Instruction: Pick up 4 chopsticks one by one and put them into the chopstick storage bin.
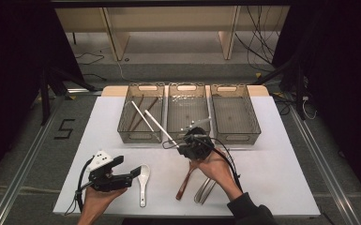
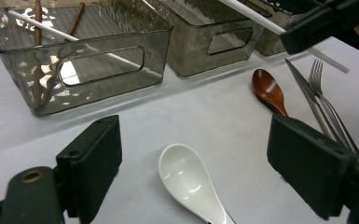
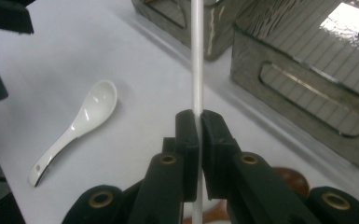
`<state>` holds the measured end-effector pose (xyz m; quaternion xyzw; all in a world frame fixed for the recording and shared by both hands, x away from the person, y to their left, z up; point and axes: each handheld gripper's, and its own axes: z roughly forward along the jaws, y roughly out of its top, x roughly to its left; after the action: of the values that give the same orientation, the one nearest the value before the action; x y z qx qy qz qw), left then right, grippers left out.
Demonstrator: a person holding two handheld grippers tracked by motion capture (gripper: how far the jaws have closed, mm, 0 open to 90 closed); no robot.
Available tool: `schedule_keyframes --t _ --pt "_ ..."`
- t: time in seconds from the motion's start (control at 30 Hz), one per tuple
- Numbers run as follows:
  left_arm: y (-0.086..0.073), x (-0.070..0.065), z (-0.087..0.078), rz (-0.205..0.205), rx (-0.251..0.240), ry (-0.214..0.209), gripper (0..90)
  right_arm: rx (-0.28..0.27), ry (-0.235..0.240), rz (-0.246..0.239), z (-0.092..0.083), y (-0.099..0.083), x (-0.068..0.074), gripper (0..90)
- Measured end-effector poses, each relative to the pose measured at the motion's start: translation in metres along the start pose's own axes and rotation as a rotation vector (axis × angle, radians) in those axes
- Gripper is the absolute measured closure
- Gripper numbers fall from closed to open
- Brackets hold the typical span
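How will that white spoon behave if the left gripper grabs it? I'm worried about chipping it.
The white spoon looks glossy and ceramic: probably stiff, slippery between the pads and fragile if dropped. Its rounded bowl may rock or slide on the smooth table when pushed.

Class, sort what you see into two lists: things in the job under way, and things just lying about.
In the job:
right claw, shut on white chopstick
left bin, holding a matching chopstick

Lying about:
white spoon
brown spoon
knife
fork

Right claw (image 3: 198, 122) clamped tight; left claw (image 2: 196, 154) spread wide.
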<state>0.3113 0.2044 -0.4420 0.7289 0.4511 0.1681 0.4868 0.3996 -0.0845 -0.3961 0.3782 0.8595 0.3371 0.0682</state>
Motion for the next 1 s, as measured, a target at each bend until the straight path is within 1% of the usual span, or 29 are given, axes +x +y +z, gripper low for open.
schedule_keyframes --t 0.4,0.6,0.63,0.73,0.87,0.9,0.93,0.97,1.0 --pt "-0.001 0.001 0.0 -0.005 -0.002 -0.002 17.6 -0.02 -0.025 0.004 0.015 0.035 -0.002 86.7" --pt "0.0 0.001 -0.001 -0.003 -0.008 -0.003 17.6 -0.019 -0.033 -0.002 0.02 0.054 -0.003 86.7" --pt "0.0 0.001 0.0 -0.007 -0.01 -0.003 17.6 -0.021 -0.03 0.008 0.022 0.057 -0.002 86.7" --pt "-0.001 0.001 -0.001 -0.003 -0.007 -0.004 17.6 -0.018 -0.04 0.011 0.028 0.066 -0.003 86.7" --pt "0.0 0.001 -0.001 -0.004 -0.007 -0.004 17.6 -0.016 -0.041 0.019 0.037 0.077 -0.005 86.7" --pt "0.0 0.001 -0.001 -0.004 -0.008 -0.005 17.6 -0.01 -0.044 0.031 0.039 0.08 -0.004 86.6" --pt "0.0 0.001 -0.001 -0.002 -0.009 -0.004 17.6 -0.009 -0.046 0.032 0.042 0.082 -0.005 86.6" --pt "0.0 0.001 -0.001 -0.003 -0.009 -0.005 17.6 -0.007 -0.045 0.046 0.044 0.084 -0.006 86.6" --pt "0.0 0.001 -0.001 -0.003 -0.009 -0.005 17.6 -0.008 -0.044 0.046 0.047 0.087 -0.006 86.6"
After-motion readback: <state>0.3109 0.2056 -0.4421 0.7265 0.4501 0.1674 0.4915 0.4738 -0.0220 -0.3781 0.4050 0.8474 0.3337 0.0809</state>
